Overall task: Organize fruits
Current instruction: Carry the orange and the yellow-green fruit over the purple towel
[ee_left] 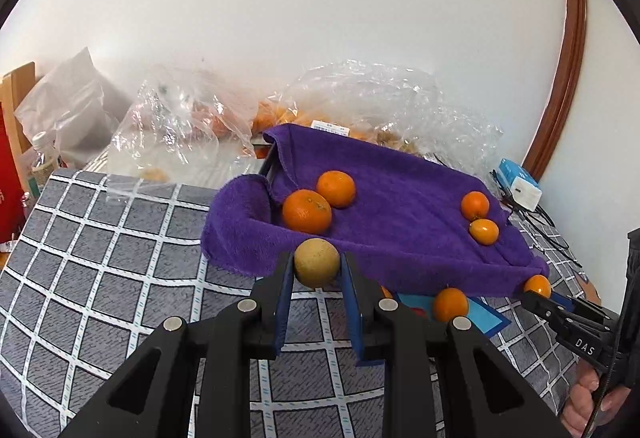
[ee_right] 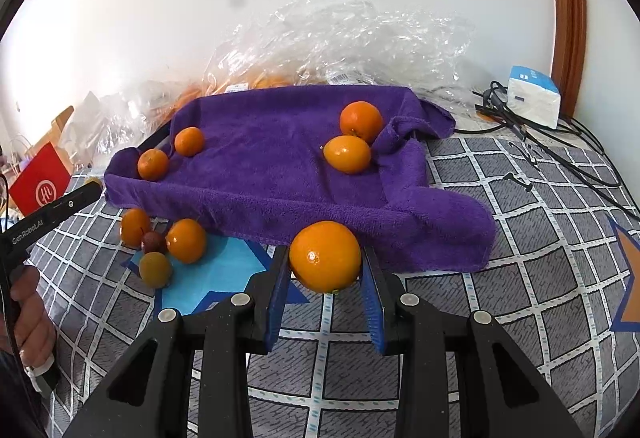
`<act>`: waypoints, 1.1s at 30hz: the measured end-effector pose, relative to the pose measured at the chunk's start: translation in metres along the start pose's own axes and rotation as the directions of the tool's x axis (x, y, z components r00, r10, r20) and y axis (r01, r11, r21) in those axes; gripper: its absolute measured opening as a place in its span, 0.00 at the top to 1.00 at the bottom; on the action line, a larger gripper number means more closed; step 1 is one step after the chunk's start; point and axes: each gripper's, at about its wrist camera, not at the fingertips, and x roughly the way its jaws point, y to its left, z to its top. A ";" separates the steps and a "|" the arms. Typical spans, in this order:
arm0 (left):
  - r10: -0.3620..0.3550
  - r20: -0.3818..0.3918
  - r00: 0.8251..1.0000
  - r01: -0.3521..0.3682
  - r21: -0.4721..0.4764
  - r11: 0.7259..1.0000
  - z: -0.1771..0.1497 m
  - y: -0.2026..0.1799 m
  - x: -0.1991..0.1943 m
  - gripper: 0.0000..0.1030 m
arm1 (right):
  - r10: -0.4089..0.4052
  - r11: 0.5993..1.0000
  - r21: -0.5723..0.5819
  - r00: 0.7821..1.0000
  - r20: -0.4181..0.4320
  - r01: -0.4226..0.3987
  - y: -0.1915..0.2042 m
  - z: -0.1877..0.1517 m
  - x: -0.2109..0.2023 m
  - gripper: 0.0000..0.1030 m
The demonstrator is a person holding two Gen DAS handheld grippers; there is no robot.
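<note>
A tray lined with a purple towel (ee_left: 400, 206) (ee_right: 280, 166) stands on the checked tablecloth. On the towel lie two oranges at the left (ee_left: 307, 211) (ee_right: 153, 164) and two at the right (ee_left: 475, 205) (ee_right: 361, 120). My left gripper (ee_left: 317, 268) is shut on a yellow-brown round fruit (ee_left: 317, 262) just in front of the tray's near edge. My right gripper (ee_right: 326, 262) is shut on an orange (ee_right: 325, 256), also in front of the tray. Loose fruits (ee_right: 186, 240) lie on the cloth by the tray: oranges, a greenish one (ee_right: 155, 269), a small dark one (ee_right: 153, 242).
Clear plastic bags with more oranges (ee_left: 276, 114) (ee_right: 320, 46) lie behind the tray against the wall. A white and blue box (ee_right: 534, 100) (ee_left: 520, 188) and black cables (ee_right: 560, 150) lie at the right. A red bag (ee_right: 38, 184) stands at the left.
</note>
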 end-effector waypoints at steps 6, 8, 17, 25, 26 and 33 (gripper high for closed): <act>0.012 0.026 1.000 -0.012 -0.012 1.000 0.002 0.003 -0.005 0.78 | -0.002 1.000 -0.002 1.000 0.029 0.002 0.002 0.000 -0.006 0.67; 0.022 0.027 0.999 -0.022 -0.013 1.000 0.002 0.003 -0.004 0.78 | 0.004 1.000 0.004 0.999 0.032 -0.004 0.000 0.001 -0.007 0.67; 0.033 0.027 0.999 -0.032 -0.036 0.999 0.003 0.007 -0.002 0.78 | 0.004 0.999 0.037 1.000 0.030 -0.005 -0.005 0.008 -0.015 0.67; 0.041 0.023 0.999 -0.039 -0.065 0.997 0.003 0.013 -0.001 0.78 | 0.003 0.999 0.042 0.997 0.071 -0.006 -0.003 0.033 -0.026 0.66; 0.042 0.019 0.999 -0.041 -0.067 0.997 0.002 0.014 0.000 0.78 | 0.008 0.999 0.045 0.997 0.074 -0.011 -0.003 0.038 -0.026 0.66; 0.054 0.025 0.998 -0.052 -0.084 0.995 0.003 0.017 0.000 0.78 | 0.007 0.999 0.036 0.995 0.098 -0.010 -0.001 0.060 -0.022 0.66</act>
